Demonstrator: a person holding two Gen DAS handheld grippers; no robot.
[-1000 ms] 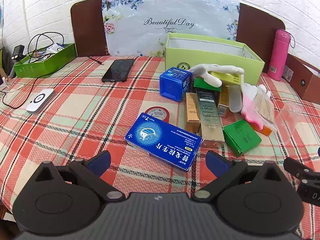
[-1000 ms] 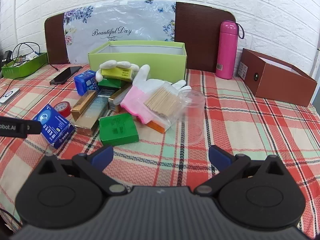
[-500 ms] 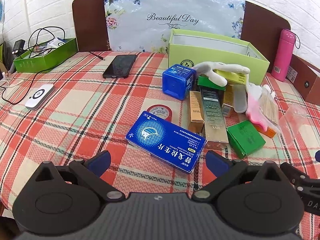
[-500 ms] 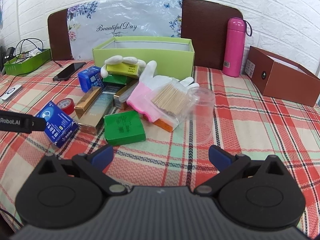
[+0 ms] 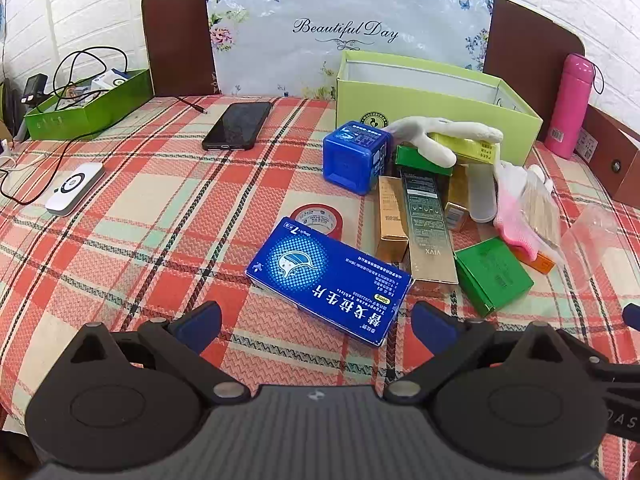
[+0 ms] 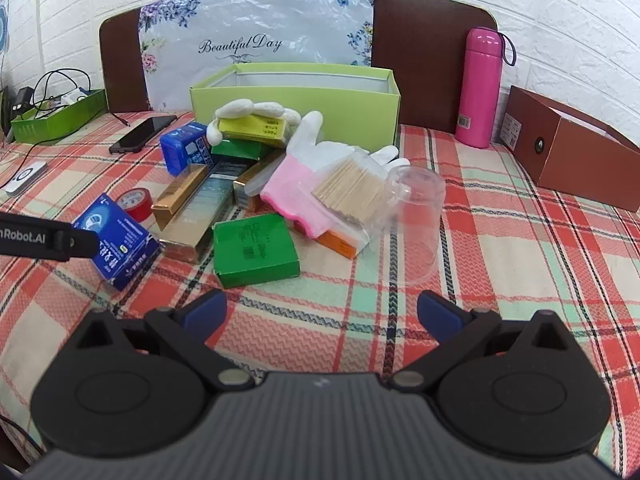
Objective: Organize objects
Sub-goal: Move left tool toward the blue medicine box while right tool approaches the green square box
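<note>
My left tool (image 5: 316,322) gapes wide, blue box (image 5: 329,280) just ahead; my right tool (image 6: 320,314) gapes too, green box (image 6: 254,250) ahead-left.

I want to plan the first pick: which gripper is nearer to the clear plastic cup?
Right. The right gripper is just short of the cup; the left gripper faces the blue box, further left.

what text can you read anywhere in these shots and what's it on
"Beautiful Day": floral sheet against the headboard.
"VIVX": end of the long gold box.
"7": corner of the flat blue medicine box; it also bears large Chinese characters, and its small print is too fine to read.
"nRobot.AI" (cut off): left gripper's arm, seen from the right wrist.
Labels on the blue cube box, yellow box, green box, pink bottle: too small or blurred to read.
</note>
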